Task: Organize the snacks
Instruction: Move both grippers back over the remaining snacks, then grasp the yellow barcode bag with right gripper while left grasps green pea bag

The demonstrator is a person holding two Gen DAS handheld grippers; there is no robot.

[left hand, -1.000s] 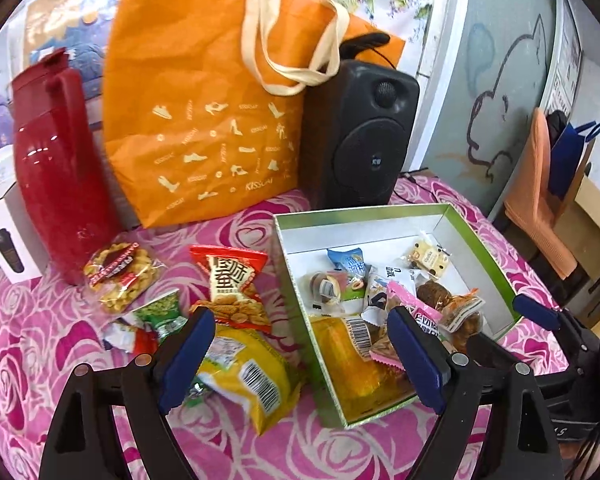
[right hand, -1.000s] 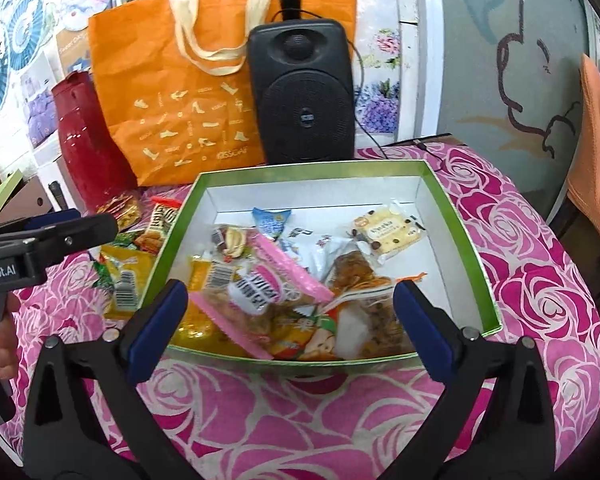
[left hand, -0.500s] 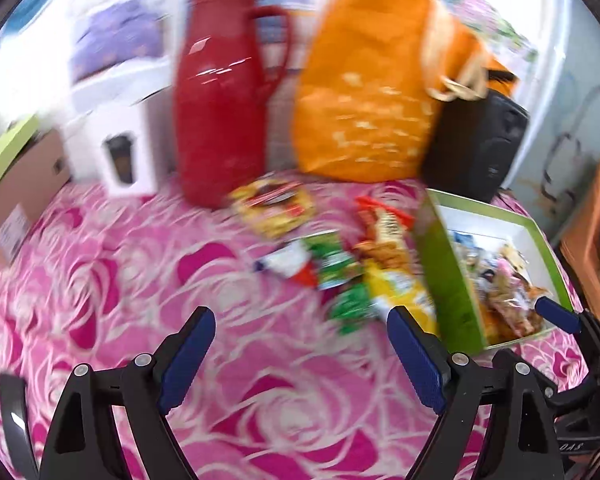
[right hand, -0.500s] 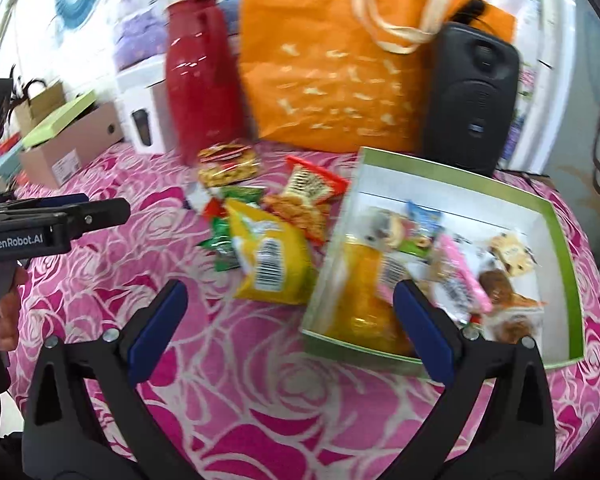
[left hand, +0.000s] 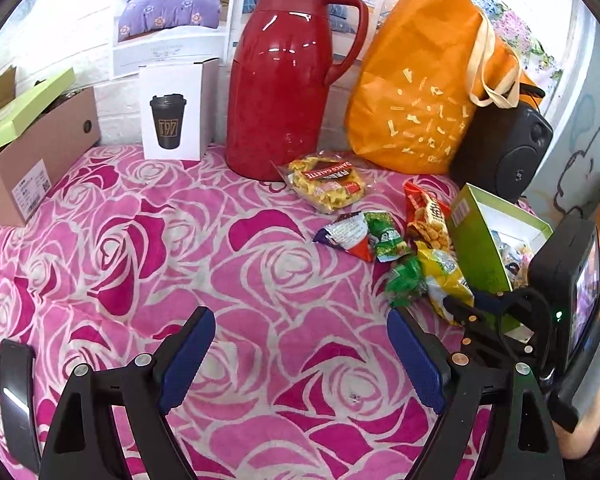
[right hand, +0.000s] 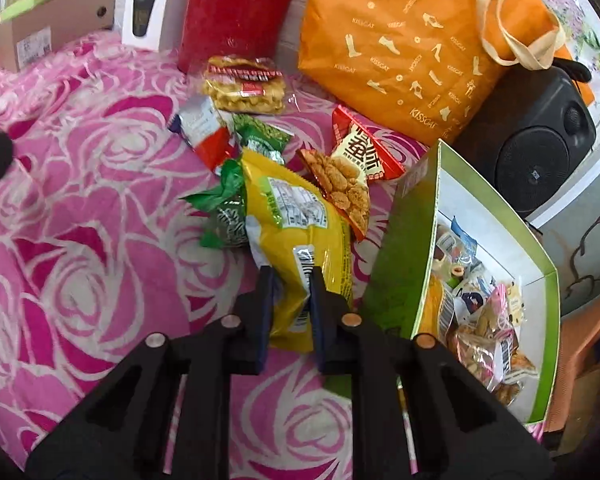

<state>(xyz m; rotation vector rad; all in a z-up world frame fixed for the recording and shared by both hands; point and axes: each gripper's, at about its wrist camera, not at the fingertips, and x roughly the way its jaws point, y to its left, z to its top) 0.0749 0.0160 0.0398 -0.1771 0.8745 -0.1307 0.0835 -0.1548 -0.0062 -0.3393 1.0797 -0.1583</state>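
The right tool [right hand: 288,280] is clenched on the near end of a yellow snack bag [right hand: 296,216], which lies just left of the green box [right hand: 404,264] of snacks. The left tool [left hand: 300,344] is released, empty, over the pink rose-patterned counter [left hand: 180,240], well left of the box.

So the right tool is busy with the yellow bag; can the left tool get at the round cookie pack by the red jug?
Probably yes: the left tool is open over bare cloth, and nothing lies between it and the cookie pack.
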